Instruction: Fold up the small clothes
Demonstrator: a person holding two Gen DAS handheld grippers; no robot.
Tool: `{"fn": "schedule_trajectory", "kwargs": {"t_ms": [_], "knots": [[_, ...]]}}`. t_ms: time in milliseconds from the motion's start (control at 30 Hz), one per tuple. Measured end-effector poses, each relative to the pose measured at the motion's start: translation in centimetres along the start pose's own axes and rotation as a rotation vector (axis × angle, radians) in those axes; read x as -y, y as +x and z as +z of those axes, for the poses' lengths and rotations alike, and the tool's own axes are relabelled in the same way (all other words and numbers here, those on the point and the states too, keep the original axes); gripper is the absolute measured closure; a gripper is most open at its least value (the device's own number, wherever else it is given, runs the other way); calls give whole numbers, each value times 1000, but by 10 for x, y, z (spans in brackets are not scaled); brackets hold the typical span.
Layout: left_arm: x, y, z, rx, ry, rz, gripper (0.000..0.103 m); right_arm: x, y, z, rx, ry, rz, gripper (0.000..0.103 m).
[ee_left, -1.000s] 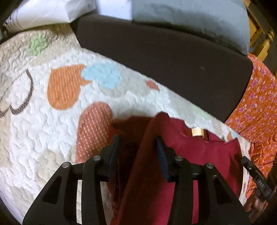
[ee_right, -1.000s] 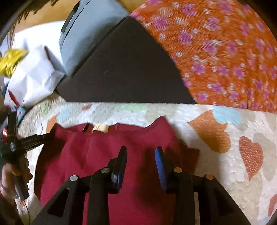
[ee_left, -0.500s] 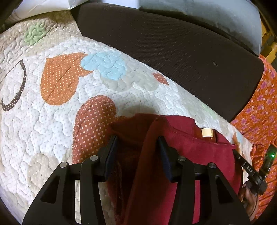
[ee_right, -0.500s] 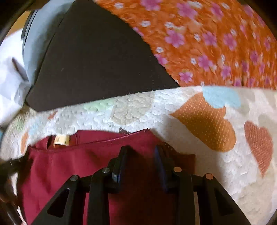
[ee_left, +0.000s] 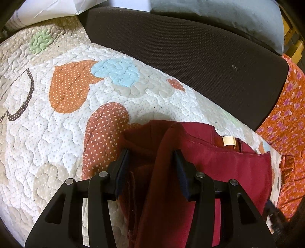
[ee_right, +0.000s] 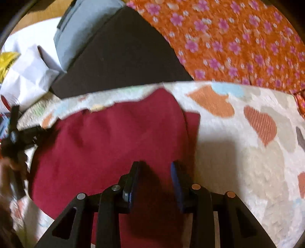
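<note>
Quilted bedding (ee_left: 63,145) printed with orange, blue and green hearts fills most of what we see, with a dark brown cushion (ee_left: 190,63) beyond it, a grey pillow (ee_left: 219,17) in the upper right of the left wrist view and orange floral cloth (ee_right: 238,42) at the top right of the right wrist view.

We find the maroon garment (ee_right: 106,145) lying on the quilt, low and centre in both views. Its neck edge with a cream label (ee_left: 228,141) faces the cushion, so its long axis seems to run from the cushion toward us.

Our left gripper (ee_left: 151,171) stands partly open with a raised fold of maroon cloth between its fingers; we cannot tell whether the pads press it. Our right gripper (ee_right: 155,177) is parted narrowly over the garment's right side; the view is blurred, so any grip is unclear.
</note>
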State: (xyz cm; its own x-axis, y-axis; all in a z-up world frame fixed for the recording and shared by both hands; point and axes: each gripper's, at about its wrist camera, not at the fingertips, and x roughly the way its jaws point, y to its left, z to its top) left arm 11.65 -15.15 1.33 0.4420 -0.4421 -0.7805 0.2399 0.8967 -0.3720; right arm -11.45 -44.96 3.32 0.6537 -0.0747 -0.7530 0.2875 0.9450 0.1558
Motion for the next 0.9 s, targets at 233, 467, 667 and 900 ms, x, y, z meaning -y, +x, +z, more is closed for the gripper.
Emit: {"fn": "schedule_trajectory", "kwargs": {"t_ms": [233,467,667,900], "knots": [[8,-11,-5,-4,24,56,56,-7,-23,6,-35,14,50,70],[22,-42,-23,-9,55,57,56,-21,-46,-19,-50,-46,59,70],[32,-75,-65,-28,72,16,43,-12,-27,-37,-99,-32,2,69],[27,-79,-115,-91,89,22,42,-5,-32,-41,-99,24,40,69]]}}
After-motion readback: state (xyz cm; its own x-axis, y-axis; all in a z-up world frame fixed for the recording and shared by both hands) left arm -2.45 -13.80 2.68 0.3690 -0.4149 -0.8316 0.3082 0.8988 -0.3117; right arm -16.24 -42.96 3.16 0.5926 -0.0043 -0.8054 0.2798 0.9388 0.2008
